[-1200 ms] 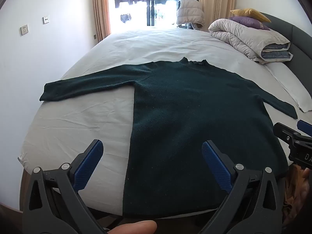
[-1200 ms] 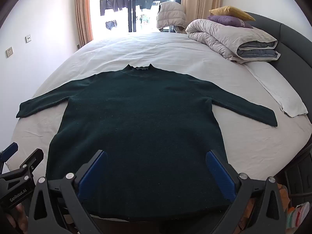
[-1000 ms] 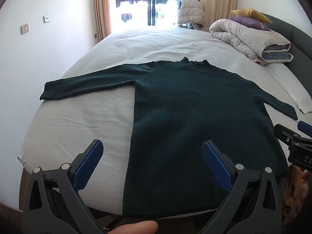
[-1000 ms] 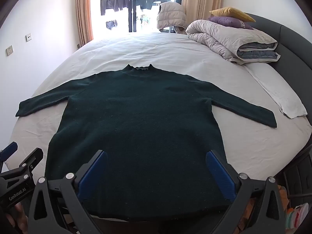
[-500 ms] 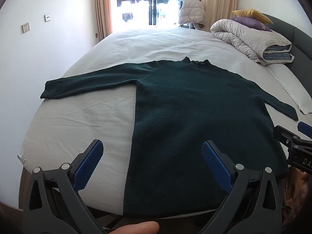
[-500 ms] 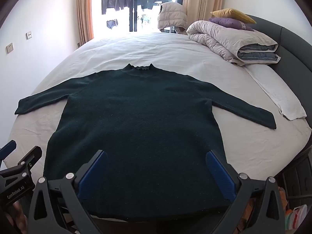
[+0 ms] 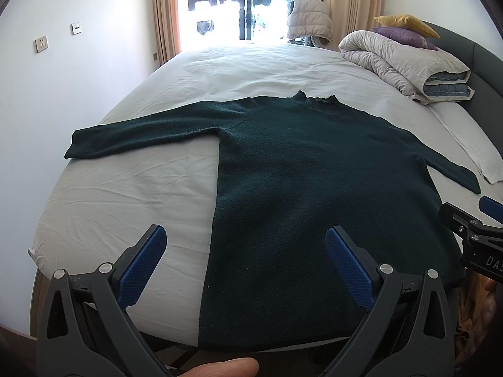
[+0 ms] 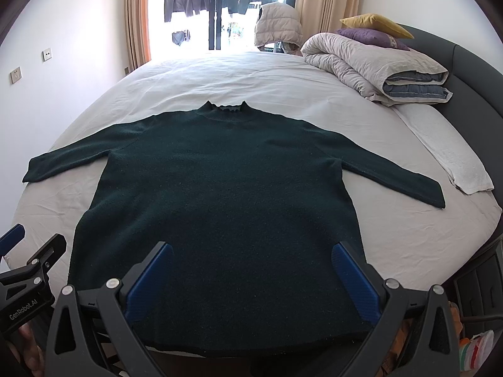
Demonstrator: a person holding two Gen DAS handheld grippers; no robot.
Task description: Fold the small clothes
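A dark green long-sleeved sweater (image 7: 314,188) lies flat on the white bed, collar away from me, both sleeves spread out; it also shows in the right wrist view (image 8: 226,194). My left gripper (image 7: 246,264) is open and empty, held above the hem's left part near the bed's front edge. My right gripper (image 8: 251,278) is open and empty above the middle of the hem. Each gripper shows at the edge of the other's view: the right one (image 7: 471,229), the left one (image 8: 28,260).
The bed (image 7: 125,207) has a wrinkled white sheet. A folded duvet (image 8: 371,66) with two pillows lies at the far right by the dark headboard (image 8: 471,69). A white towel (image 8: 449,154) lies beside the right sleeve. A wall stands at the left.
Both grippers have crept slightly forward toward the bed. The sweater has not moved and both grippers stay open.
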